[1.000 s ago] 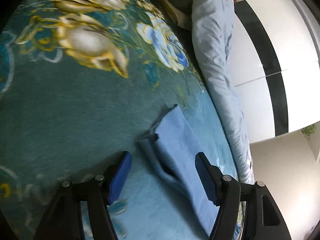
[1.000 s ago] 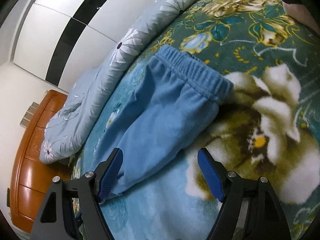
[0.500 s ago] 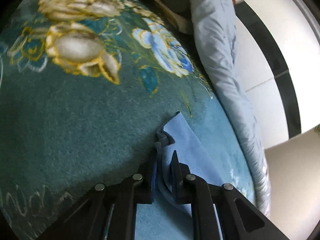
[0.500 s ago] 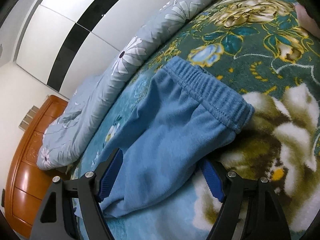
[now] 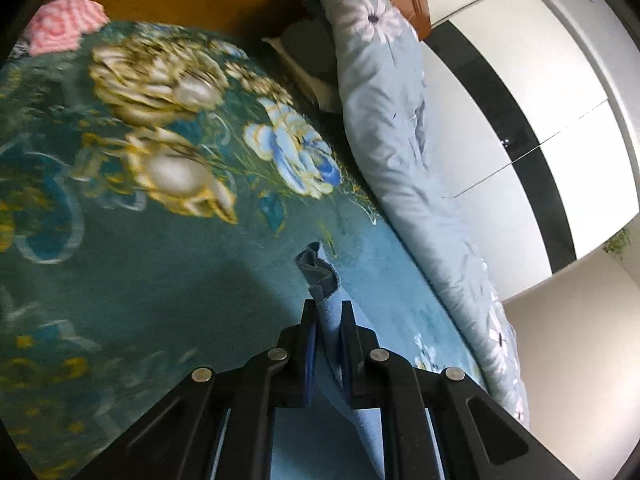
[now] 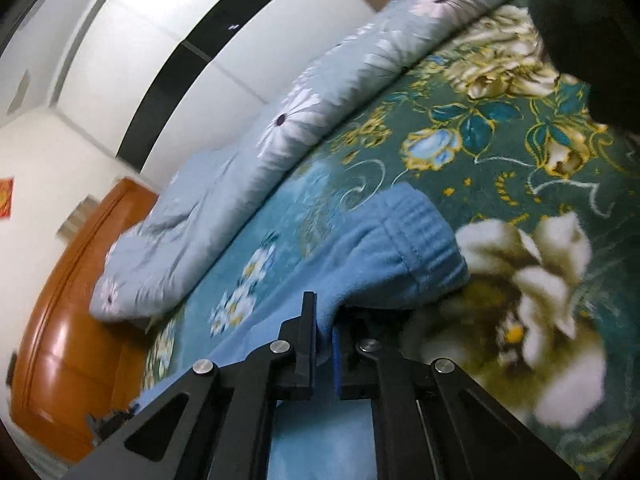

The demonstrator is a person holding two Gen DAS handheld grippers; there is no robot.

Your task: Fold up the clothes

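Blue trousers point(image 6: 384, 264) are being held on the floral bedspread point(image 5: 120, 260), near the rolled pale quilt point(image 5: 400, 140). Waistband side is being clamped by right gripper point(image 6: 324, 320), whose jaws have just been closing; hem end is being pinched by left gripper point(image 5: 328, 316).

Home bedroom, floral blanket point(image 5: 120, 240), quilt point(image 5: 392, 128), wooden headboard point(image 6: 72, 320)

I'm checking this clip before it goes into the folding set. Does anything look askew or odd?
Nothing stands out. The left gripper pinches a rumpled end of the blue fleece trousers, the right gripper their cloth below the ribbed waistband, on the teal floral blanket.
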